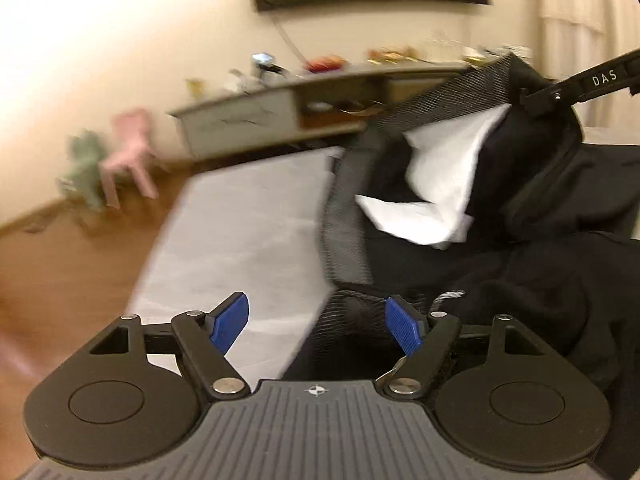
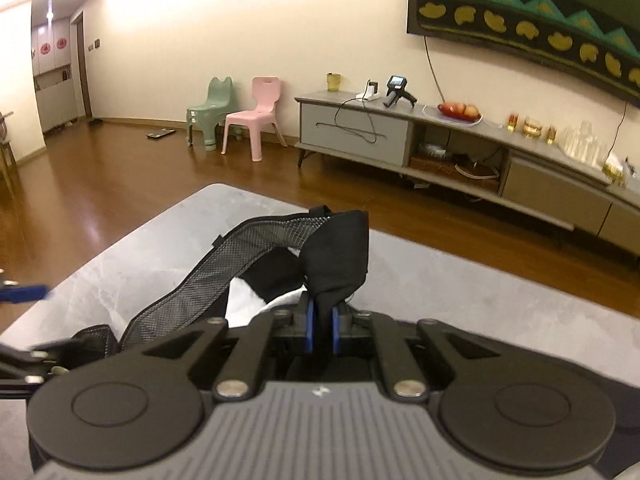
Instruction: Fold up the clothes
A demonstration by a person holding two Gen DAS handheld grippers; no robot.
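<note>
1. Above the grey table point(image 2: 500, 280), lifted at one edge: black garment point(image 1: 560, 280) with a mesh band point(image 2: 192, 276) along its hem and a white lining point(image 1: 448, 168) showing inside; bulk of it heaped on the table's right part in the left wrist view.
2. Right gripper point(image 2: 321, 330): jaws pressed together on a bunched fold of the black cloth, which stands up above the blue pads.
3. Left gripper point(image 1: 316, 322): jaws spread, nothing between them, poised just over the mesh edge where cloth meets bare table; view blurred, so contact cannot be told.
4. Handling, as a judgement: soft, limp and light; sags and drapes from the single pinch, no stiffness to hold a crease unaided. Mesh likely to stretch and snag; smooth lining perhaps slippery.
5. Best hold, judged likewise: along the banded hem or a seam, where layers are thick, well apart from the right pinch, so the edge can hang taut between the two.
</note>
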